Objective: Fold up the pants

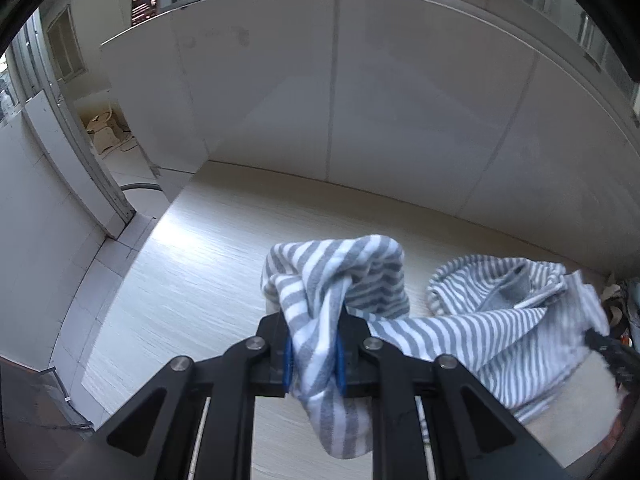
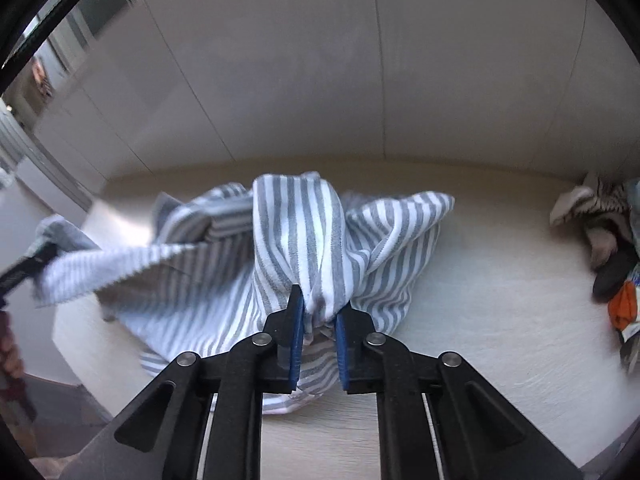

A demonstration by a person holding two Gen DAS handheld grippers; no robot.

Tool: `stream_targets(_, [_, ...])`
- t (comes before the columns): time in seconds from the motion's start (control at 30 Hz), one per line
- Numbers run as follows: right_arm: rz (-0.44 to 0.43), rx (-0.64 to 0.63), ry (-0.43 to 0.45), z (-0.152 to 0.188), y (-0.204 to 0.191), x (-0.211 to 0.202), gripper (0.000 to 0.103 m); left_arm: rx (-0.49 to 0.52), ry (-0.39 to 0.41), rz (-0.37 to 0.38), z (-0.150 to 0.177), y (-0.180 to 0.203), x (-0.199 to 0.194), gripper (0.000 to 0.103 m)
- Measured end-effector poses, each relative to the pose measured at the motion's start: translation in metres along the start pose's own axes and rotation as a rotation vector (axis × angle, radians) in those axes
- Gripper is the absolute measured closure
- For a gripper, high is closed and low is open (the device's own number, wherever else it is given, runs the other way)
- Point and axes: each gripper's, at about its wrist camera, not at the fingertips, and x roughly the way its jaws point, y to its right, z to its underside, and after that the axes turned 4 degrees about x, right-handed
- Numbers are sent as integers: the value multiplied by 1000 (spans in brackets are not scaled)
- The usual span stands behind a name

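Grey-and-white striped pants (image 1: 472,340) hang bunched between both grippers above a pale wooden table (image 1: 192,272). My left gripper (image 1: 314,344) is shut on a gathered fold of the cloth, which spills above and below its blue pads (image 1: 289,360). In the right wrist view my right gripper (image 2: 318,312) is shut on another bunch of the pants (image 2: 304,236), which rise in a hump ahead of its pads (image 2: 297,332). The left gripper (image 2: 24,268) shows at the left edge there, cloth stretched from it. The right gripper's black tip (image 1: 612,350) shows at the right edge of the left wrist view.
White panels (image 1: 340,92) wall the table at the back and left. A heap of other clothes (image 2: 612,256), including something orange and black, lies at the table's far right. A person's hand (image 2: 10,356) shows at the left edge. Bare tabletop (image 2: 500,320) lies right of the pants.
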Motion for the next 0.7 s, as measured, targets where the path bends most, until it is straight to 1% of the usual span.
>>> stream_targets(0.1, [-61, 0, 51, -5, -14, -22, 89, -18, 2, -18, -3, -14, 2, 87])
stream_targets(0.2, [-119, -25, 92, -8, -37, -39, 89, -39, 2, -37, -4, -28, 1, 87])
stream_targets(0.33, [-188, -122, 116, -1, -79, -51, 89, -57, -11, -39, -1, -40, 2, 87])
stream_targets(0.37, [-199, -145, 116, -3, -79, -43, 89, -59, -18, -37, 1, -44, 2, 87])
stream_targets(0.43, [-226, -196, 105, -2, -105, -44, 89, -62, -29, -34, 4, -49, 2, 87])
stream_targets(0.5, [-241, -233, 86, -4, -132, -31, 89, -63, -42, -28, 8, -56, 2, 87])
stream_targets(0.6, [-268, -291, 48, 1, -157, -22, 89, -66, -64, -20, 15, -70, 4, 87])
stream_targets(0.63, [-268, -310, 28, 4, -170, -11, 89, -67, -70, -18, 19, -73, 5, 86])
stream_targets(0.7, [-264, -328, 6, 6, -188, 2, 89, -64, -85, -11, 24, -79, 5, 82])
